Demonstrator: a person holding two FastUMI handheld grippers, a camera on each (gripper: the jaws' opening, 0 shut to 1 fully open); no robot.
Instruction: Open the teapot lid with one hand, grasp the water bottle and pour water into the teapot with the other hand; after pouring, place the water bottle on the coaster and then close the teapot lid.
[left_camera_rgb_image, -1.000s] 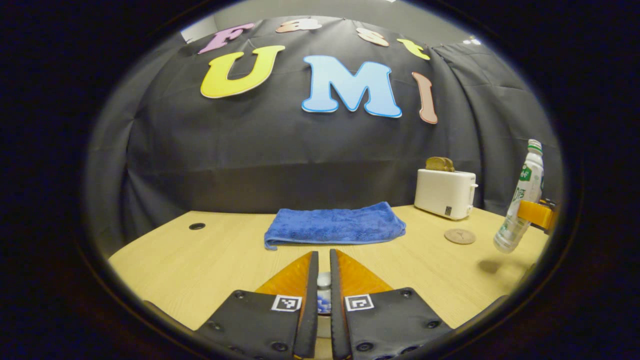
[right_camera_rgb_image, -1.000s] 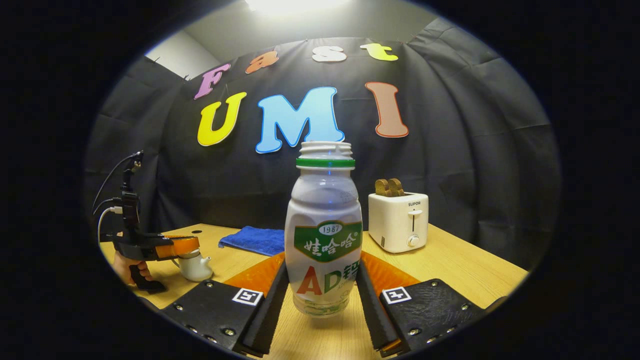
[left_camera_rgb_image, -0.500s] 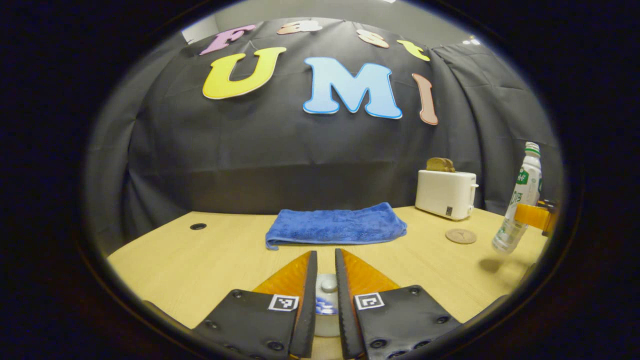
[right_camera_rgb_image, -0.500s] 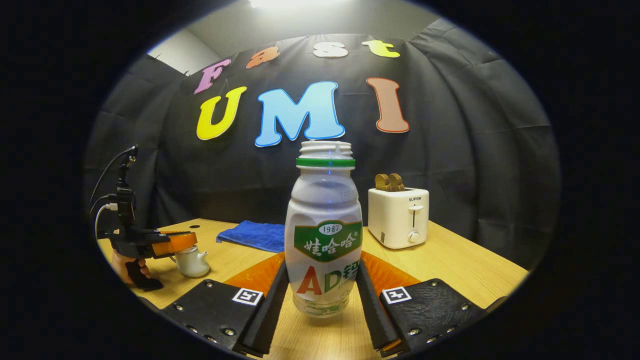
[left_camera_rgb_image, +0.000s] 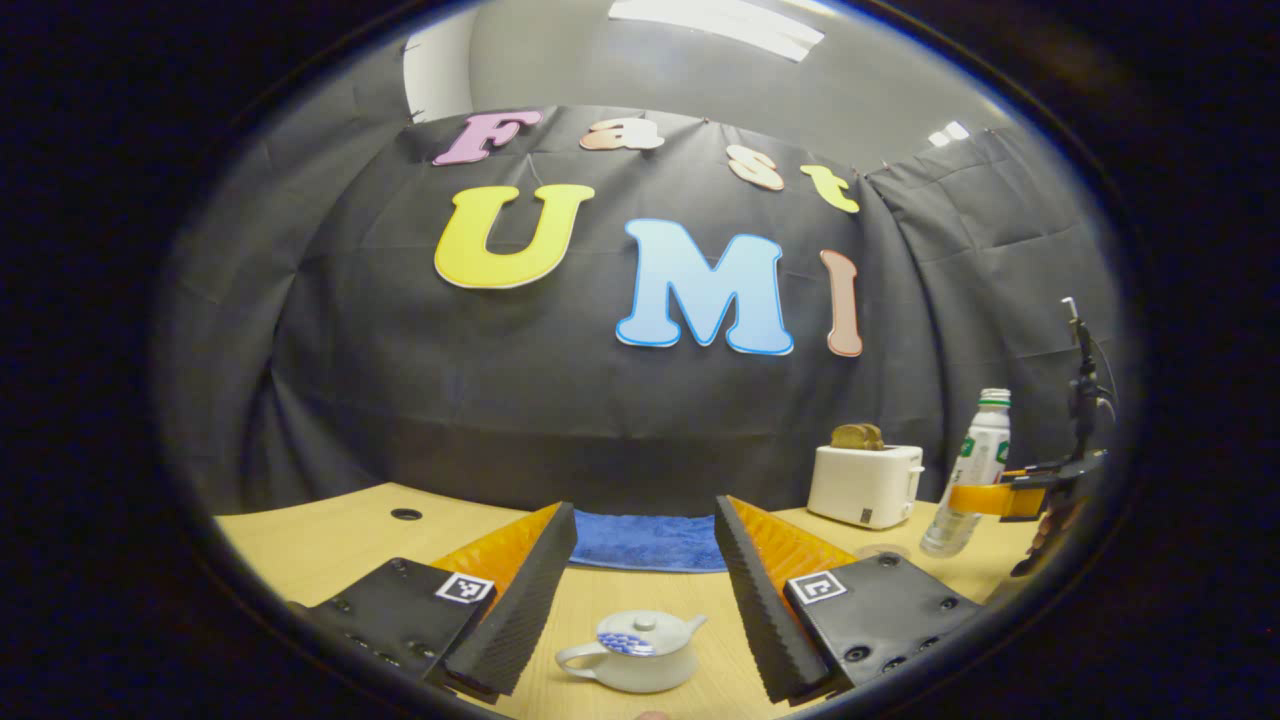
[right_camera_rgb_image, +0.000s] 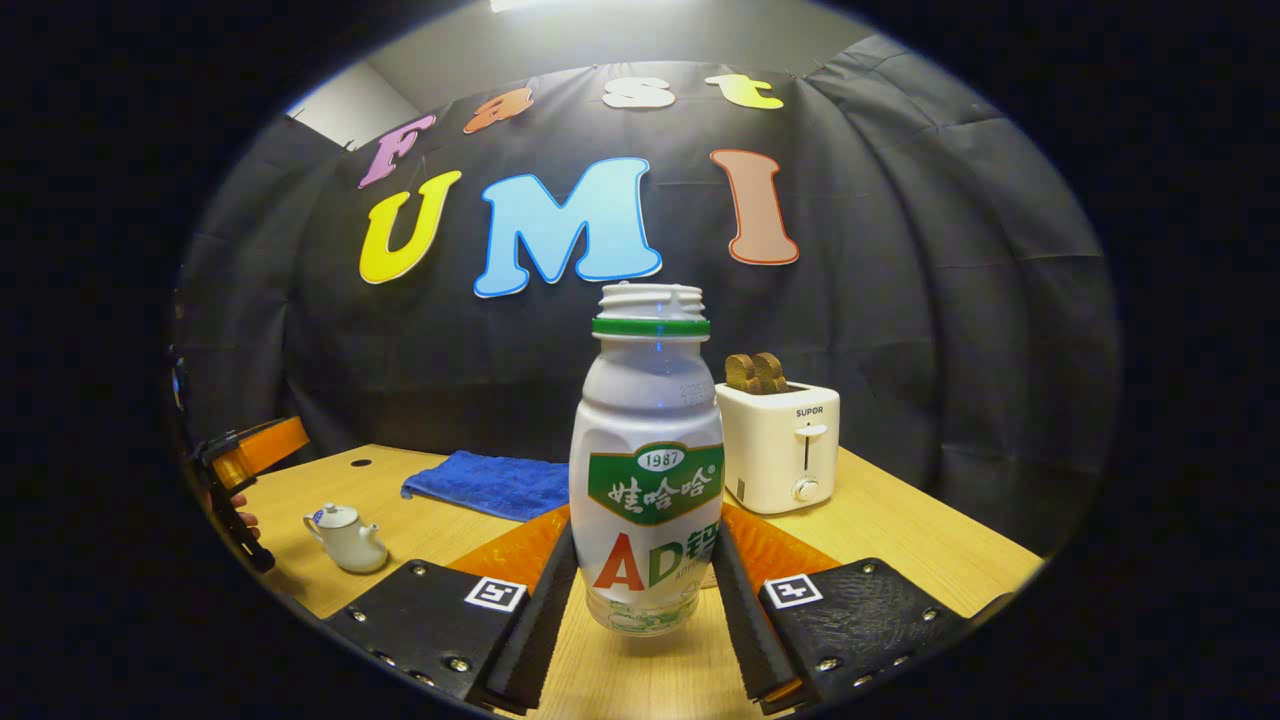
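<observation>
Left gripper view: one white teapot (left_camera_rgb_image: 632, 652) stands upright on the wooden worktop (left_camera_rgb_image: 330, 540), its lid (left_camera_rgb_image: 632, 636) seated, with a small knob on top and a blue pattern on the lid. Handle points to view-left, spout to view-right. The left gripper (left_camera_rgb_image: 640, 590) hangs above and apart from the teapot, its jaws set wide and holding nothing. Beyond the jaws lies one folded blue towel (left_camera_rgb_image: 648, 541). At view-right stands one white toaster (left_camera_rgb_image: 865, 485) with bread slices (left_camera_rgb_image: 857, 436) in its slots. One round coaster (left_camera_rgb_image: 880, 551) is partly seen on the worktop in front of the toaster, faint and partly hidden behind the jaw. Further right, the water bottle (left_camera_rgb_image: 968, 470) is carried by the right gripper (left_camera_rgb_image: 985, 498), with part of a hand (left_camera_rgb_image: 1045, 535) behind it.

Right gripper view: the right gripper (right_camera_rgb_image: 645, 600) has its jaws closed on the lower body of one water bottle (right_camera_rgb_image: 648, 470), both sides pressing. The bottle is upright, uncapped, white-bodied with a green neck ring and a green label band; its base is clear of the worktop (right_camera_rgb_image: 930, 540). At view-left the teapot (right_camera_rgb_image: 345, 537) stands on the worktop with the left gripper (right_camera_rgb_image: 250, 450) raised just beside it at the edge of view. Towel (right_camera_rgb_image: 485, 482) and toaster (right_camera_rgb_image: 780, 445) lie behind the bottle.

Count: one teapot, one bottle, one coaster, one towel, one toaster, two grippers.
</observation>
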